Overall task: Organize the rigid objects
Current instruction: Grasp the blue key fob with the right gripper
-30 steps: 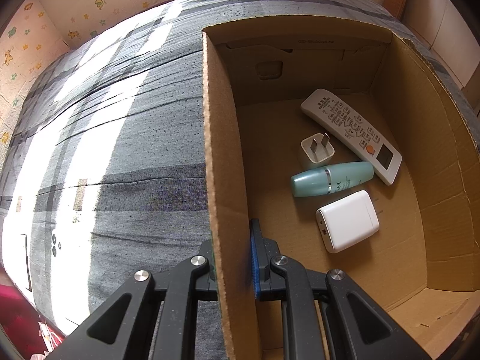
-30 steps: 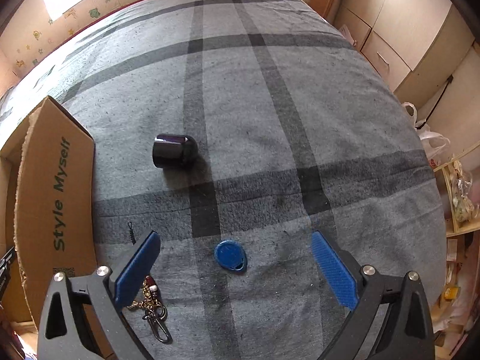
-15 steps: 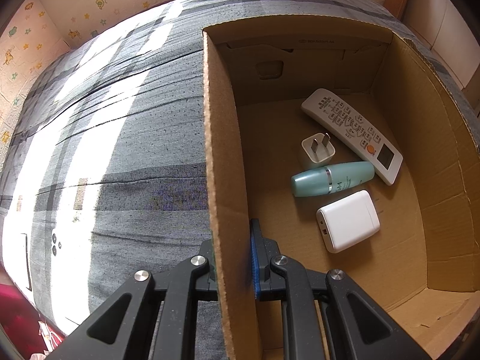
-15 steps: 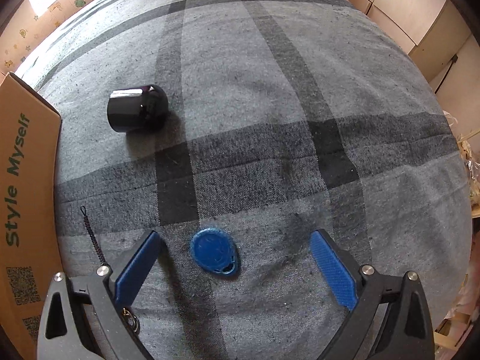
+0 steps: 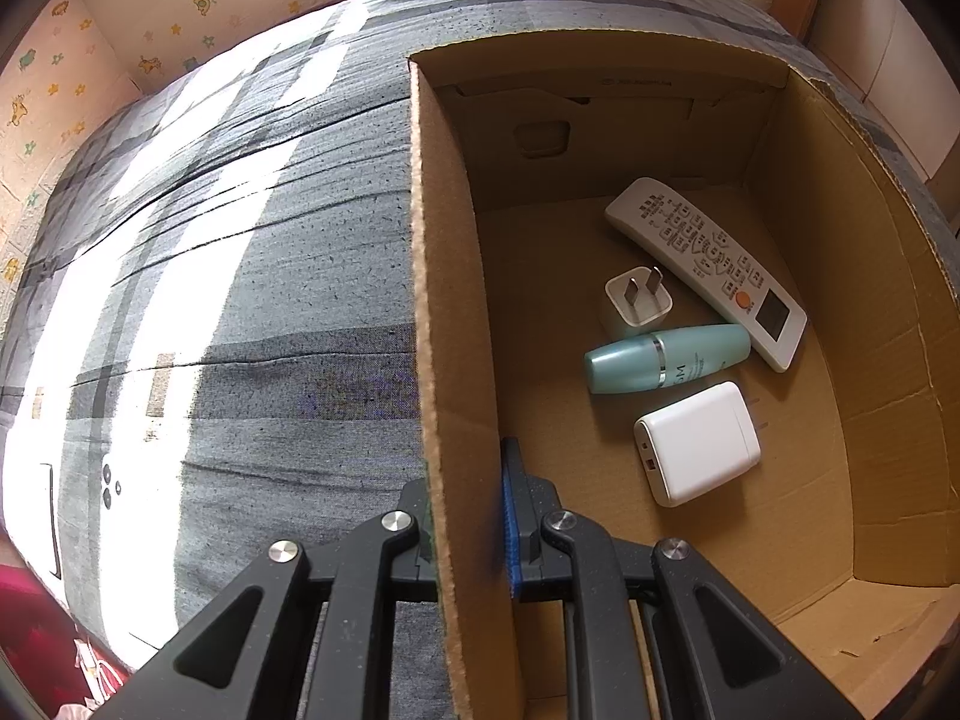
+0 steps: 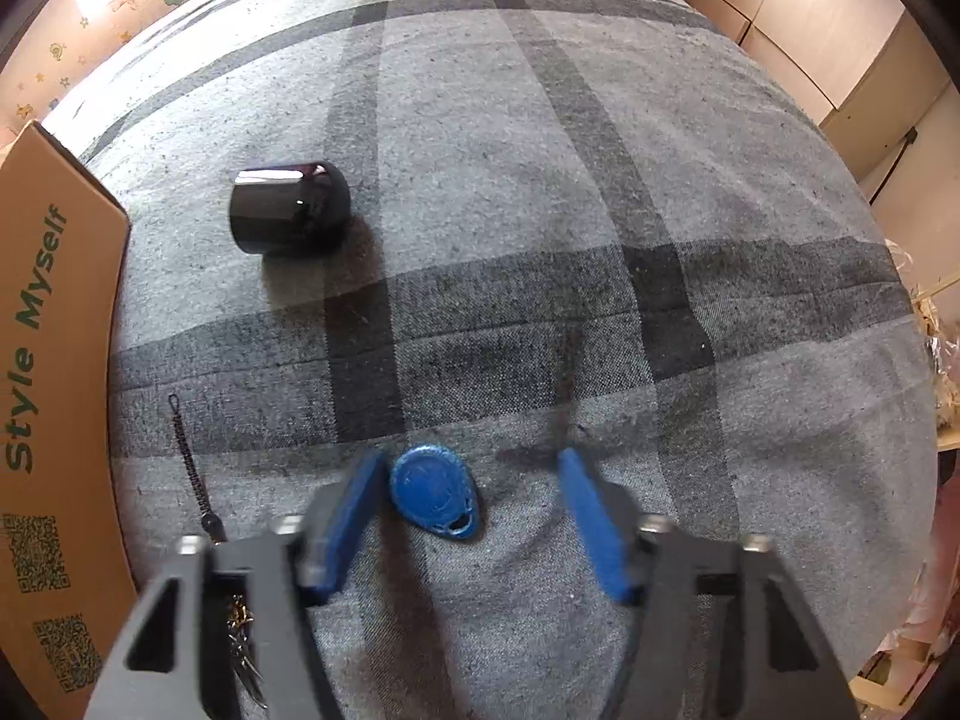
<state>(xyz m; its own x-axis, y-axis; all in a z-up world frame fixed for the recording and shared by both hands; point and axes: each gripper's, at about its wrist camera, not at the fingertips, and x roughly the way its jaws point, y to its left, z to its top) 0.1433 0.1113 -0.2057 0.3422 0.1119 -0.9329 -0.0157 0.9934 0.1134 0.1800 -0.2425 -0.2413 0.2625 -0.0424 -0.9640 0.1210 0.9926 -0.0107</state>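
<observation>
In the left wrist view, a grey checked bed (image 5: 240, 276) fills the left side. The left gripper (image 5: 468, 516) is pinched tight on the box (image 5: 444, 300) wall, one finger outside and one inside. Inside the box lie a white plug (image 5: 637, 303), a teal bottle (image 5: 666, 358), a white charger (image 5: 697, 443) and a white remote (image 5: 705, 270). The plug sits just beside the bottle and the remote. The bottle's end touches the remote. The charger is near the bottle.

In the right wrist view, the box (image 6: 42, 396) stands at the left edge with green words on it. A thin black cord (image 6: 191, 468) lies on the bed (image 6: 540, 180) beside it, and some gold metal bits show under the gripper's left arm. A black jar (image 6: 289, 209) lies on its side farther up the bed. The right gripper (image 6: 471, 510) points down at the bed with its jaws closing. A blue tag (image 6: 437, 491) lies flat between them. The left pad (image 6: 354, 516) is right against the tag, and the right pad (image 6: 591, 516) is apart from it
</observation>
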